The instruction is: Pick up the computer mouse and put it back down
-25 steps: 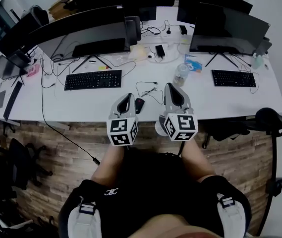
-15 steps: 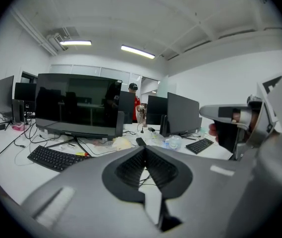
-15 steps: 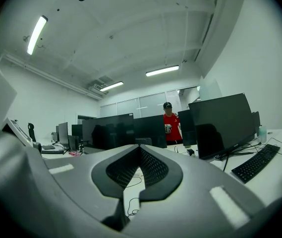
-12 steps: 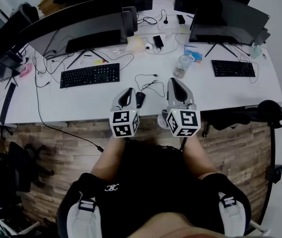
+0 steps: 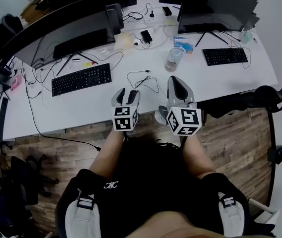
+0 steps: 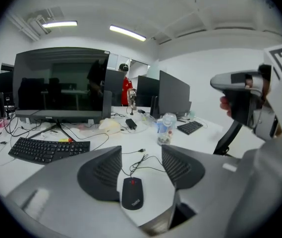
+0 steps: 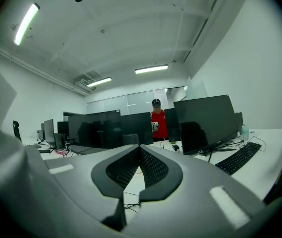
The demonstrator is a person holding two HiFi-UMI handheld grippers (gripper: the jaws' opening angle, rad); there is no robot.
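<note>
Head view: a long white desk (image 5: 240, 81) is seen above a brown wooden floor (image 5: 56, 143). A small black computer mouse (image 6: 132, 193) is laid on the desk between the spread jaws of the left gripper (image 6: 141, 158). The jaws of the right gripper (image 7: 140, 152) are pressed together.

The little print on the computer mouse (image 6: 132, 193) is too small to read. From above, the left gripper (image 5: 127, 91) covers most of that mouse, so only a dark bit peeks out between the jaws. The right gripper (image 5: 177, 81) hides the desk right under it. The top edge cuts off the far monitor (image 5: 215, 4). What is inside the bottle (image 5: 173, 59) is too small to tell, and so is the thing the person in red (image 7: 158, 122) holds
</note>
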